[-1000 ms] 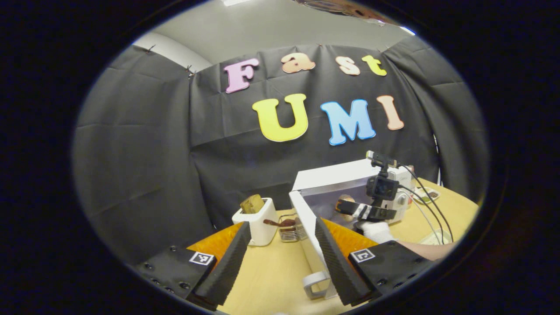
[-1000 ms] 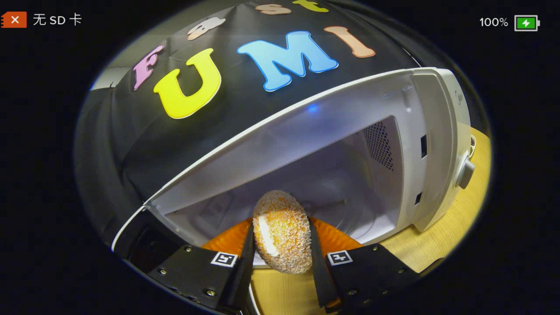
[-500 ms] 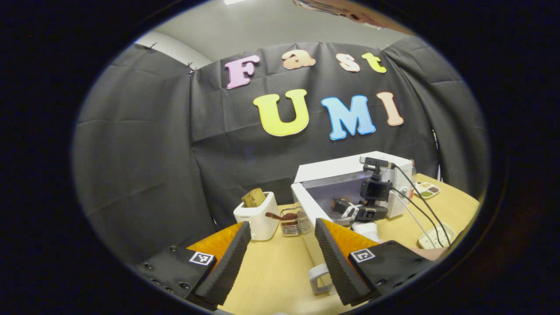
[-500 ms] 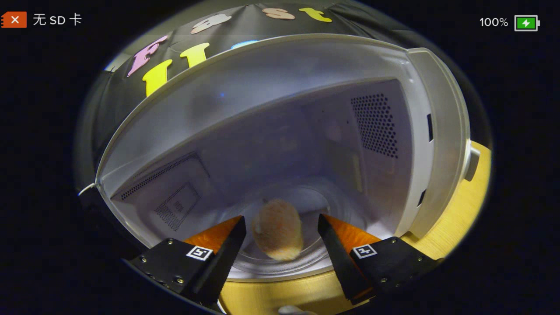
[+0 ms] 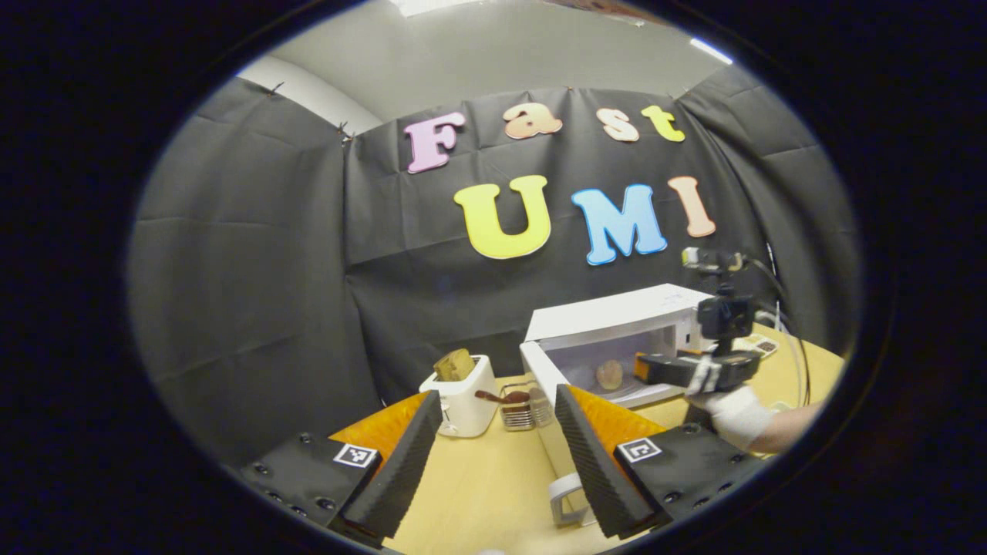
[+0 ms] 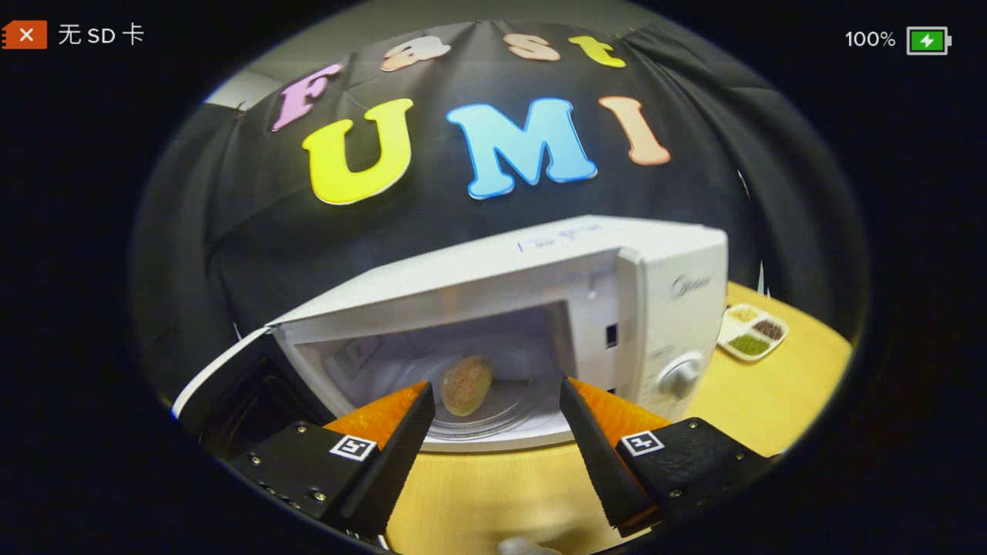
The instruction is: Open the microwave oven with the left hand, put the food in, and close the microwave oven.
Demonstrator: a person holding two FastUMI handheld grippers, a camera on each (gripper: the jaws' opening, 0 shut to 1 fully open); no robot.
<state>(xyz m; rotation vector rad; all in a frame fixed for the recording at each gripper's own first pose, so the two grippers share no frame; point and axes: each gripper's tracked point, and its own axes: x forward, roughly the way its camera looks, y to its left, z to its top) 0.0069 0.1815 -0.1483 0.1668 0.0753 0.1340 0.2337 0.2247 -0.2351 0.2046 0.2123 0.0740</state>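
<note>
Breaded food (image 6: 466, 385) lying inside open microwave (image 6: 671, 285), seemingly on its turntable; right gripper (image 6: 493, 447) and left gripper (image 5: 493, 455) both spread, holding nothing.

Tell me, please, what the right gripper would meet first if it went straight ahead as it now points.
Probably the food lying on the plate inside the open microwave: it sits just ahead of the open right gripper, though depth is hard to judge.

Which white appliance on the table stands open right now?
The microwave oven: its door is swung out, with the food inside. The toaster beside it has no door.
</note>
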